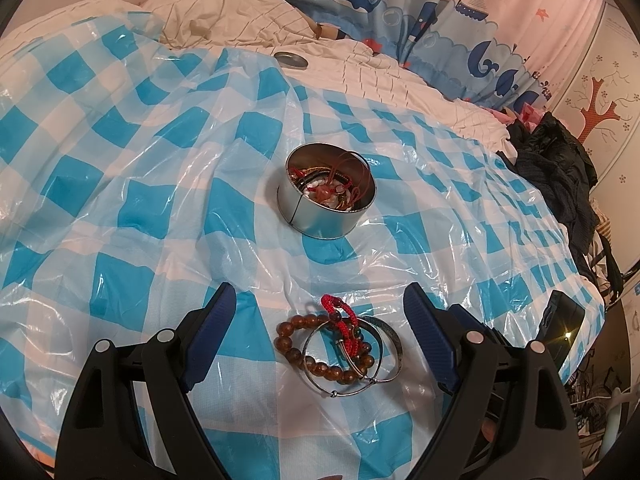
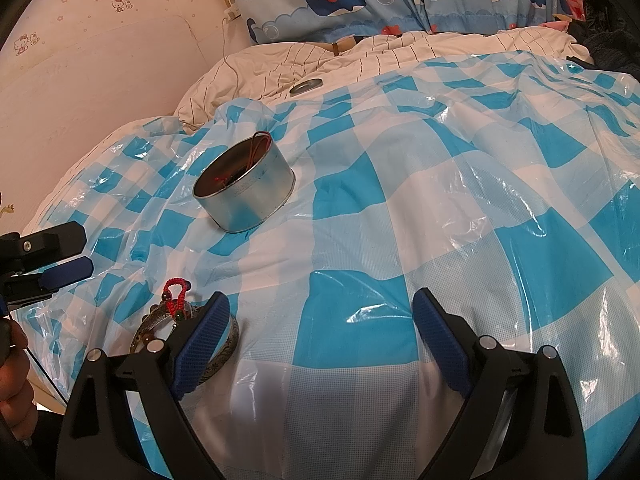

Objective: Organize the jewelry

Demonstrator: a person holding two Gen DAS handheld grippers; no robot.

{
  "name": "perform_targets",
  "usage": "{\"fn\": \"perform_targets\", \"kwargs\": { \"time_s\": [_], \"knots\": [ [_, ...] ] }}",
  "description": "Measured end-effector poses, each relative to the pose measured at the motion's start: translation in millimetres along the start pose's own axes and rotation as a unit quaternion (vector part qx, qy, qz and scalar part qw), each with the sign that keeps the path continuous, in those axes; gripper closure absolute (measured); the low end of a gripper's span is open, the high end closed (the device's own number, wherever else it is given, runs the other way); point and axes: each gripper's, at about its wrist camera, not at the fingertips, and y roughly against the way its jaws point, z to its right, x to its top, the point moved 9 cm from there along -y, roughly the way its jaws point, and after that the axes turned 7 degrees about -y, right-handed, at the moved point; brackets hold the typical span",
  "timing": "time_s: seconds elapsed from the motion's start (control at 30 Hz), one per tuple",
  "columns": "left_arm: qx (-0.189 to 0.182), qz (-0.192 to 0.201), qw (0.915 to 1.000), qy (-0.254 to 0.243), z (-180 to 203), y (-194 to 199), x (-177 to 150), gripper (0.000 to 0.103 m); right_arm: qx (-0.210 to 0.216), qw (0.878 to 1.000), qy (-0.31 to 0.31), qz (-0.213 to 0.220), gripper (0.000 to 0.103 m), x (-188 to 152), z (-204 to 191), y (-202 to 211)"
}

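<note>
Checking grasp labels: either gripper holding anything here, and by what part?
Nothing held. Left gripper is open around the bracelet pile without touching it; right gripper is open over bare cloth.

Left claw point(image 1: 320, 312) and right claw point(image 2: 324, 312) both gape wide, holding nothing.

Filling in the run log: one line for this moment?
left gripper open over bracelets | right gripper open, empty | tin holds jewelry

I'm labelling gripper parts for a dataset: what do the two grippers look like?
Both the left gripper and right gripper match: matte black plastic arms with silver round pivot pins, ending in blue ribbed rubber pads. No cables or markings show.
</note>
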Motion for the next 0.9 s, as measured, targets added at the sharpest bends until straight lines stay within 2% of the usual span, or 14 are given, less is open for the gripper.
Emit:
{"fn": "perform_targets", "kwargs": {
  "time_s": [0.9],
  "knots": [
    [0.0,0.0,1.0,-0.001,1.1,-0.7,0.1,0.02,0.001,1.0,0.0,0.0,0.014,0.1,0.4,-0.3]
  ]
}}
